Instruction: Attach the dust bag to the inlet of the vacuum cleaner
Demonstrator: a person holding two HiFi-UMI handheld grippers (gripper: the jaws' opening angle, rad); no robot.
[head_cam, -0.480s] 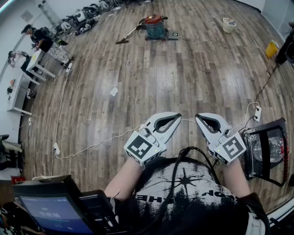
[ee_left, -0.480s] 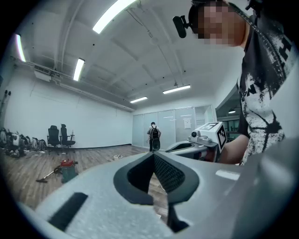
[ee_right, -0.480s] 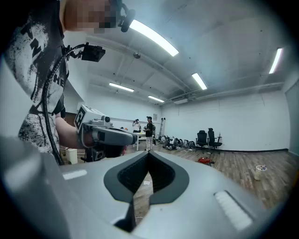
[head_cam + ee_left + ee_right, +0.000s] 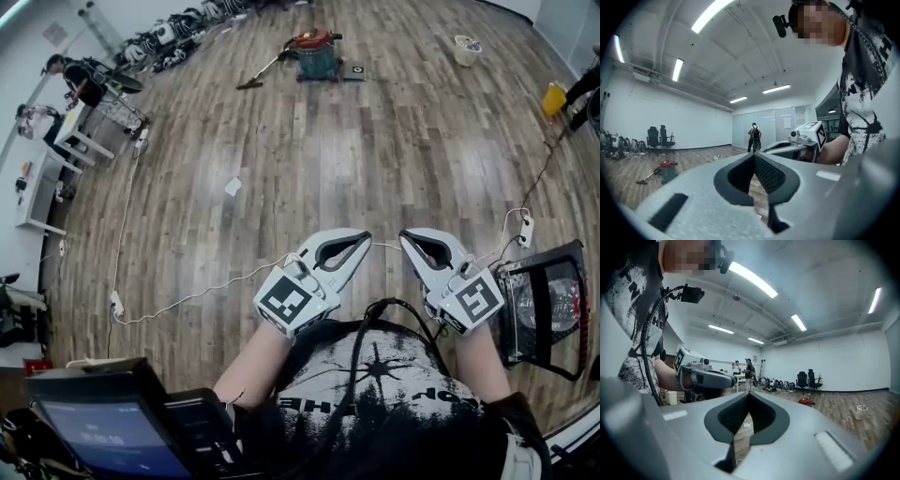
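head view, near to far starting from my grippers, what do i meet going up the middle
left gripper and right gripper, side by side, both shut → white scrap → vacuum cleaner

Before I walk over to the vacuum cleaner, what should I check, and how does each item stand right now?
1. Left gripper free: ok, jaws shut with nothing between them.
2. Right gripper free: ok, jaws shut and empty.
3. Red-lidded teal vacuum cleaner within reach: not ok, far across the wooden plank floor.
4. Dust bag located: cannot tell.
5. Vacuum inlet visible: cannot tell, too small.
6. Path free: not ok, thin white cable lies just ahead.
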